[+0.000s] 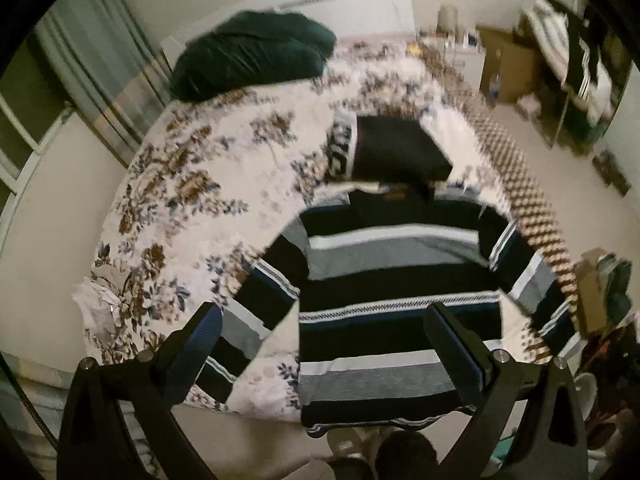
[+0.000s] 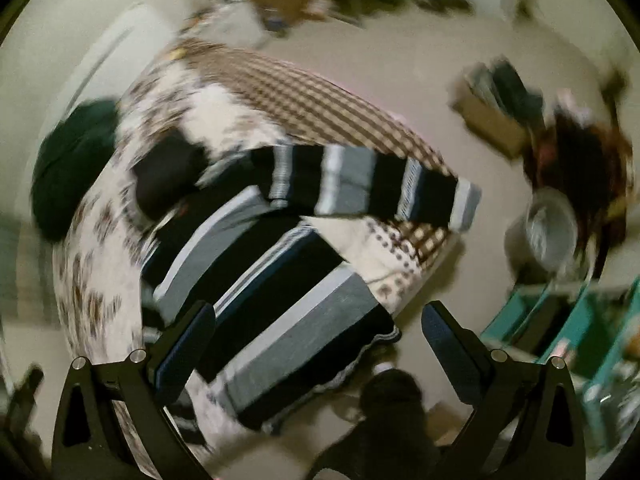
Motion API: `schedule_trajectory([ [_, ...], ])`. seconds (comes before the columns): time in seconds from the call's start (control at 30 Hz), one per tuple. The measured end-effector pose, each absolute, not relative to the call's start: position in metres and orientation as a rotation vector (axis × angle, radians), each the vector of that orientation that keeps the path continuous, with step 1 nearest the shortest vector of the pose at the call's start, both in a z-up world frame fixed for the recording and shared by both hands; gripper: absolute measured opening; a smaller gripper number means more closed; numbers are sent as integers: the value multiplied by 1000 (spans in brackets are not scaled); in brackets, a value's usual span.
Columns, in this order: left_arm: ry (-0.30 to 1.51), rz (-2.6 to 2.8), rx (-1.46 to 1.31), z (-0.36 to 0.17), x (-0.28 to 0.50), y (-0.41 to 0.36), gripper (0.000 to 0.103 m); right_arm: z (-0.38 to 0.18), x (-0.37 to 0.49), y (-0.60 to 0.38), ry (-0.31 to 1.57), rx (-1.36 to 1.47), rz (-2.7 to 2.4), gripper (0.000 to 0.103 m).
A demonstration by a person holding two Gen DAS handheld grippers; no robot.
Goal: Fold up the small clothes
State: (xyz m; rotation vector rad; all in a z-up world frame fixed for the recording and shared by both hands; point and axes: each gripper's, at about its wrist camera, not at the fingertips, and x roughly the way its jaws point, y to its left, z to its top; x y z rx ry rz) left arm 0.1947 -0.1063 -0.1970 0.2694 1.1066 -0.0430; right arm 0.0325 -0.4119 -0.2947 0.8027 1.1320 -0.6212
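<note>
A striped sweater (image 1: 396, 280) in black, grey and white bands lies spread flat on the bed (image 1: 192, 184), which is covered with a floral bedspread, the sweater's collar pointing toward the headboard and its hem hanging over the near edge of the mattress. Both sleeves are spread outward, one down to the left and one out to the right along the checked border of the bedspread. Just beyond the collar sits a folded black garment (image 1: 396, 152) with a white lettered band, touching or nearly touching the sweater. A dark green pillow (image 1: 252, 56) rests further back near the headboard. The left gripper (image 1: 326, 316) hovers above the lower part of the sweater with its fingers spread wide and nothing between them. The right gripper (image 2: 318, 316), seen in a blurred view, is likewise spread wide and empty, poised over the sweater's hem corner (image 2: 304, 344) near the bed's edge, with one sleeve (image 2: 372, 184) stretched across the checked border beyond it
</note>
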Motion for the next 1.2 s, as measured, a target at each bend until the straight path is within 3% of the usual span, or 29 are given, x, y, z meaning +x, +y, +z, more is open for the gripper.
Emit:
schedule_trajectory([
  [0.3,1288,-64,394,-337,219,-175,103,-531,-3,-539,1002,1216,-822,103],
  [0.5,1356,-68,457,-430,239,-210,103,-642,-37,-578,719,1466,-959,103],
  [0.63,1392,-70,453,-485,253,-227,103,-689,-55,-586,546,1567,-1001,100],
  [0.73,1400,-72,468,-511,259,-239,103,-729,-67,-588,440,1598,-1012,84],
  [1.07,1373,-98,478,-540,266,-262,103,-789,-112,-600,304,1612,-1047,84],
  [1.2,1374,-95,462,-542,268,-263,103,-808,-125,-616,248,1653,-1073,77],
])
